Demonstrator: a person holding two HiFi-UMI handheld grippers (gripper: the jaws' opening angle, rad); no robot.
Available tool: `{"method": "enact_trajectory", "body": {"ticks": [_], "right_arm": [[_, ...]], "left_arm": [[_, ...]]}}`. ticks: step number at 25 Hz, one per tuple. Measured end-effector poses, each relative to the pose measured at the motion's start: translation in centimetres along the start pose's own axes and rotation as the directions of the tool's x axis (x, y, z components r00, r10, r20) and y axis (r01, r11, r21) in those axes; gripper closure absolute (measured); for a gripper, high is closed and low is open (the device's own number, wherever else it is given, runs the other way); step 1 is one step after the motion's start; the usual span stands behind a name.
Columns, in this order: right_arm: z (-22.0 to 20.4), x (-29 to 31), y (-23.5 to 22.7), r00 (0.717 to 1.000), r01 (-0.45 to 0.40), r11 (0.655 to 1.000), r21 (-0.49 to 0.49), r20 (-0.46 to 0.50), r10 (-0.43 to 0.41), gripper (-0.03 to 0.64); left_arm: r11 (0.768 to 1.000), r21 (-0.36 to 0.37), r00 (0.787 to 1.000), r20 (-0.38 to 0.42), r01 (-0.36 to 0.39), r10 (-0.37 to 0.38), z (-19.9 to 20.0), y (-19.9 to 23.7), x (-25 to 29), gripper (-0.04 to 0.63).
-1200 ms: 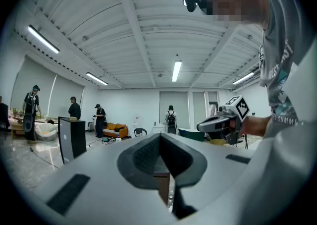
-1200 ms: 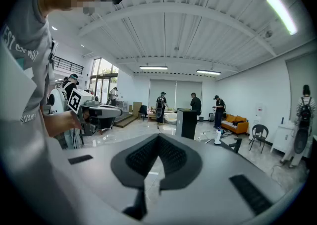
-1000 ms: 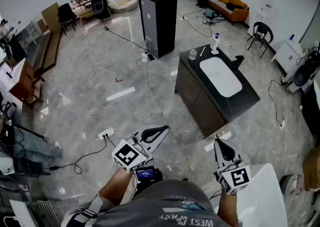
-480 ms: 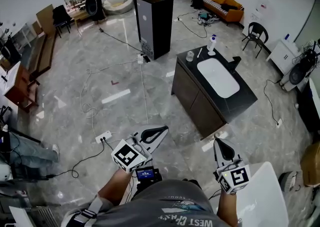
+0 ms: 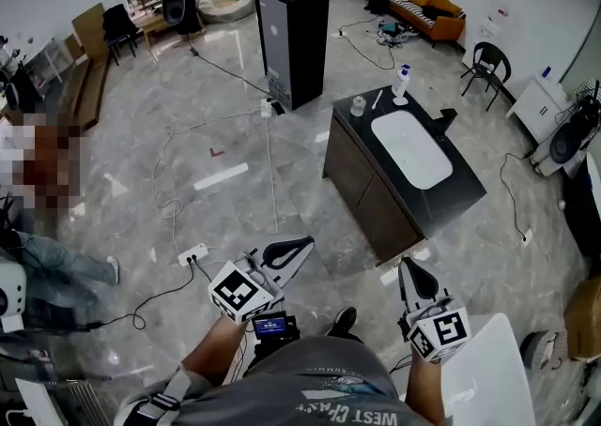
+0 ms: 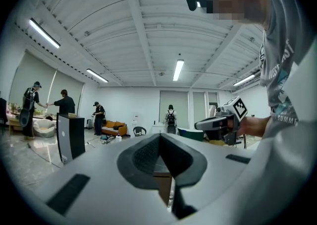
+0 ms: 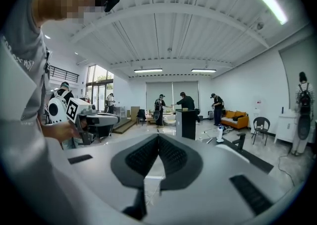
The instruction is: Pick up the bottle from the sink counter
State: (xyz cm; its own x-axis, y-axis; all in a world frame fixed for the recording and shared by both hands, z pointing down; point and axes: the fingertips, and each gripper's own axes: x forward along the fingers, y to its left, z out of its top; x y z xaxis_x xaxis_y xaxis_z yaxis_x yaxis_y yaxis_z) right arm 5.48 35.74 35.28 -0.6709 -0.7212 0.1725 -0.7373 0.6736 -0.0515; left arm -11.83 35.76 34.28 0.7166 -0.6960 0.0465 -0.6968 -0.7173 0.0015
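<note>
Marble floor (image 5: pixel 188 124) lies below left gripper (image 5: pixel 308 242) and right gripper (image 5: pixel 406 264), held level, fingers (image 7: pixel 143 157) closed, empty.

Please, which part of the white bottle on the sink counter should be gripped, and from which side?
Take the white bottle by its body, below the blue top, jaws level across it. It stands upright at the far end of the sink counter, past the basin, so an approach from that open end looks easiest.
</note>
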Motion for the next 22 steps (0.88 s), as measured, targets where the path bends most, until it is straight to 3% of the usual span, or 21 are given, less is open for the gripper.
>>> {"method": "enact_trajectory", "body": {"ticks": [22], "right_arm": [[0.3, 5.0, -15.5, 0.980, -0.197, 0.978, 0.064, 0.039, 0.195, 0.615]], "left_arm": [[0.985, 0.048, 0.983, -0.063, -0.167, 0.170, 1.8, 0.5, 13.6, 0.592]]}}
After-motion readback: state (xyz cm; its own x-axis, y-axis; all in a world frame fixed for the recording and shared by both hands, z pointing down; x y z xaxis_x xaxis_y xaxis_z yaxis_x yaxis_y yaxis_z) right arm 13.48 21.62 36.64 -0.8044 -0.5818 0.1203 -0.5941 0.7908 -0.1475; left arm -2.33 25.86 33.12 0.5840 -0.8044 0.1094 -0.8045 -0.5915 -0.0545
